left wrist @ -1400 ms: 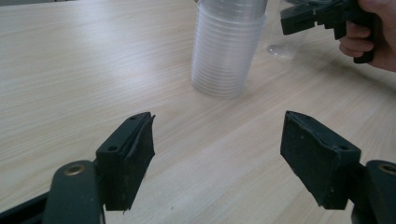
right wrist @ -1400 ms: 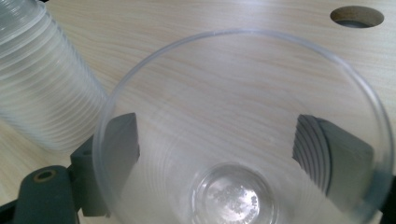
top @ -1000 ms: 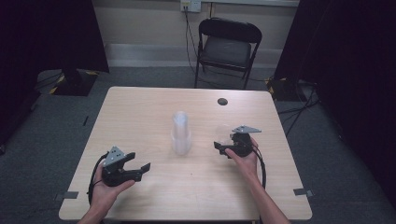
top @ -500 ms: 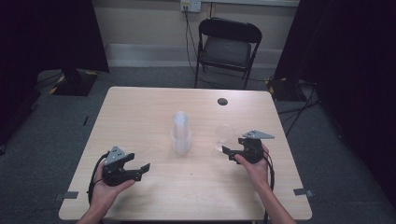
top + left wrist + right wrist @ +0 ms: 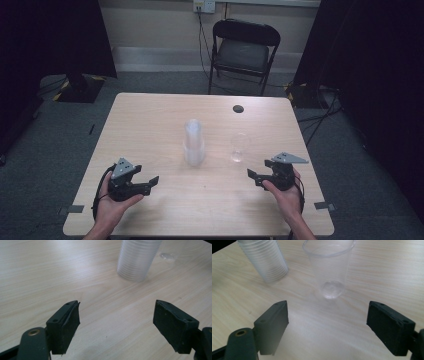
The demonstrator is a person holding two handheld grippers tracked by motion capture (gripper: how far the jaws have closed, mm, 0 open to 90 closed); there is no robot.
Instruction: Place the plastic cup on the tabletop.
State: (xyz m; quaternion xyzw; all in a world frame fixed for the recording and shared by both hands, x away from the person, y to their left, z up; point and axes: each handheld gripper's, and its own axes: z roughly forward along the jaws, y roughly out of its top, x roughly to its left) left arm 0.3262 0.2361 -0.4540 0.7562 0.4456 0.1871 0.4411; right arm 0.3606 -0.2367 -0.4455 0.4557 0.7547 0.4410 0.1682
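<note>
High view: a pale wood-grain counter [image 5: 150, 120] stands on grey carpet, with a black folding chair [image 5: 243, 50] behind it against a light wall, a wall socket above the chair with cables running down, and dark curtains at both sides. A small dark round spot [image 5: 238, 108] sits near the counter's far edge. No writing or label can be read anywhere. A stack of clear plastic cups [image 5: 194, 142] stands upright near the middle, and a single clear cup [image 5: 239, 147] stands just to its right, apart from it. The left tool [image 5: 150, 182] rests low over the near left of the counter in the person's left hand [image 5: 112, 207], jaws spread and holding nothing. The right tool [image 5: 251, 175] sits in the right hand [image 5: 285, 192] near the right edge, jaws also apart and empty, near the single cup but not touching it

Left gripper view: both black jaws stand wide apart over bare wood; the ribbed stack [image 5: 137, 258] stands ahead, slightly right, well clear of them

Right gripper view: jaws spread wide, nothing between them; the single cup [image 5: 330, 267] stands upright straight ahead, the stack [image 5: 264, 258] to its left
</note>
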